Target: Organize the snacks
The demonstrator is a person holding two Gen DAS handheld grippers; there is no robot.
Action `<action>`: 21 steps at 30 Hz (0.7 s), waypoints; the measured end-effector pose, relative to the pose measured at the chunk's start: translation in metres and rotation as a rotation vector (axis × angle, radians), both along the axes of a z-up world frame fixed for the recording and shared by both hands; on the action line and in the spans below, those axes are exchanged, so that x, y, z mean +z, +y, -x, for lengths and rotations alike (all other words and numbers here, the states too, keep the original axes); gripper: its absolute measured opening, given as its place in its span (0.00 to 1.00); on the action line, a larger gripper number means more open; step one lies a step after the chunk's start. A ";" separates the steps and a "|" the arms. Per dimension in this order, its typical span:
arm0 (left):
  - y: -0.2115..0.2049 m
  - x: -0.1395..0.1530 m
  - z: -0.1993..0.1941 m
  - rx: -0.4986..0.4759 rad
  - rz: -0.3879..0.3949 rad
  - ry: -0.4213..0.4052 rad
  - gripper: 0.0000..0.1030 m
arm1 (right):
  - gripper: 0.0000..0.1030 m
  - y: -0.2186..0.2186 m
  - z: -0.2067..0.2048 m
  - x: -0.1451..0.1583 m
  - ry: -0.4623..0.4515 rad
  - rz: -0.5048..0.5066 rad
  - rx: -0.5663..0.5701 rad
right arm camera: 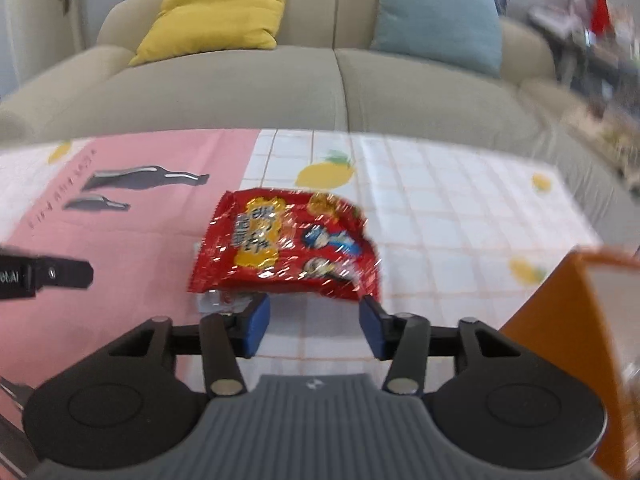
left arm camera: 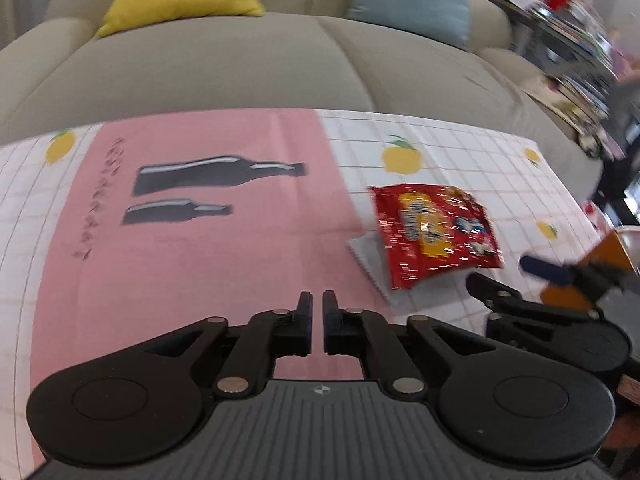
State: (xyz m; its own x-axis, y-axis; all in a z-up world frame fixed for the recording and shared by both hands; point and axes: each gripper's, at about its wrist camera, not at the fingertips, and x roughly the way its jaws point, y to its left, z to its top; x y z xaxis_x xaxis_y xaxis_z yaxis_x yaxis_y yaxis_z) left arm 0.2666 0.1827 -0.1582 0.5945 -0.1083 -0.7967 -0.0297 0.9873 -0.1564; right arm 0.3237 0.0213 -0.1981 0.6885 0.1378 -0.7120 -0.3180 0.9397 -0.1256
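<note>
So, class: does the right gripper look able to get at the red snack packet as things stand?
Probably yes. The right gripper is open and aimed at the red snack packet, with only bare tablecloth between them. The orange box sits off to its right, and the left gripper is shut, off to the left.

Glossy red snack packet (right arm camera: pixel 286 246) with yellow lettering and cartoon figures. Pink cloth (left arm camera: pixel 200 240) printed with black bottles. White grid-checked bench cover (right arm camera: pixel 440 208) dotted with yellow lemons. Yellow cushion (right arm camera: pixel 218 10), pale blue cushion (right arm camera: pixel 438 16), beige sofa (right arm camera: pixel 240 88). Orange box (right arm camera: pixel 560 320).
</note>
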 end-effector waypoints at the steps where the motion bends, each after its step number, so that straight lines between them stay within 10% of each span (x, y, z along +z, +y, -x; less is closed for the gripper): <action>1: -0.004 0.001 -0.002 -0.017 -0.005 -0.004 0.05 | 0.63 0.000 -0.002 -0.001 -0.014 0.035 0.010; 7: -0.014 0.001 -0.008 -0.056 -0.004 -0.013 0.12 | 0.58 -0.002 -0.021 -0.014 -0.013 0.102 0.094; 13: -0.011 -0.003 -0.002 -0.048 -0.005 0.005 0.12 | 0.01 0.007 -0.021 -0.020 0.002 0.042 0.184; 21: 0.001 -0.009 0.017 0.012 -0.016 0.045 0.12 | 0.00 0.026 0.007 -0.011 0.008 -0.008 0.308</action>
